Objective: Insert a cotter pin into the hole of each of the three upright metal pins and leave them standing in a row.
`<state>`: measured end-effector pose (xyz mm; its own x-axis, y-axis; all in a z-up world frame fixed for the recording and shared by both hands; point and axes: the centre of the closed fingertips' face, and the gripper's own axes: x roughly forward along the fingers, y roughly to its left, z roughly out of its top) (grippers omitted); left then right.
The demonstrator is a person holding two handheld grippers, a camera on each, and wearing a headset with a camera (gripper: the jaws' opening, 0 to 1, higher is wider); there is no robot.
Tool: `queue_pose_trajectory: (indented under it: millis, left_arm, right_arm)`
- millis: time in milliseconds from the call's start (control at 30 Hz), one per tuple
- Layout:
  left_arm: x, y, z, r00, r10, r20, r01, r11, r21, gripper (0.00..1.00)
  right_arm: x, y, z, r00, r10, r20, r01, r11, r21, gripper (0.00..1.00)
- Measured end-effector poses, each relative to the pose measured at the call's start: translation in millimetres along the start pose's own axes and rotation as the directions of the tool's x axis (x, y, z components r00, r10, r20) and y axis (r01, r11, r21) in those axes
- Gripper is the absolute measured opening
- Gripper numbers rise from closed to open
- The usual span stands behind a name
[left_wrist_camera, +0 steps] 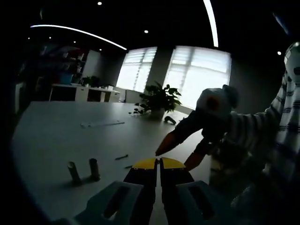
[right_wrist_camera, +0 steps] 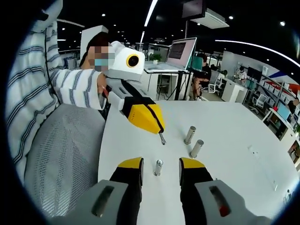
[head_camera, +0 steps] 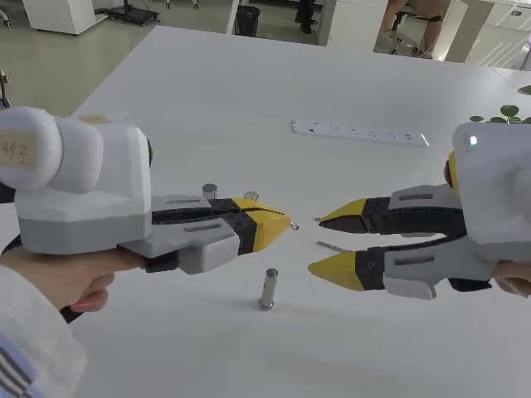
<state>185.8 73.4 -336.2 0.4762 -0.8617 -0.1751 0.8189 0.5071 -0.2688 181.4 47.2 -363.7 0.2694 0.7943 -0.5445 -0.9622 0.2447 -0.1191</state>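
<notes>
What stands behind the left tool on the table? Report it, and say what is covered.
Two metal pins stand behind the left tool, only their tops showing. The tool covers their lower bodies, so any holes are hidden. Farther back lies a power strip.

White table (head_camera: 207, 99), upright pins (head_camera: 267, 288), power strip (head_camera: 361, 133)

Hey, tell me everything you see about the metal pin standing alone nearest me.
The nearest metal pin is a short silvery cylinder, steel by its look, seemingly wider at its foot. It stands upright on the white table, apart from the other two pins, touching only the tabletop. In the head view it sits below the gap between the left tongs, shut on a cotter pin, and the open right tongs, ungripped. Its hole is too small to make out.
</notes>
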Motion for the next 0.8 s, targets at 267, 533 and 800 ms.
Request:
queue_pose_trajectory:
  millis: [267, 533, 800]
  left_arm:
    - [-4.2, 2.6, 7.6, 0.9997, -0.026, 0.003, 0.026, 0.999, 0.031, 0.00]
    - [-7.9, 3.7, 13.4, 0.9992, -0.038, 0.011, 0.037, 0.994, 0.105, 0.00]
    - [-12.4, -7.9, 14.4, 0.9954, -0.095, 0.008, 0.092, 0.974, 0.205, 0.00]
  right_arm:
    - [3.2, 3.1, 5.5, 0.9977, 0.067, -0.010, -0.067, 0.998, -0.003, 0.28]
    - [5.7, 11.5, 16.8, 0.9903, 0.139, 0.007, -0.139, 0.990, 0.035, 0.29]
    - [10.6, 10.2, 25.3, 0.9873, 0.158, 0.012, -0.159, 0.986, 0.054, 0.26]
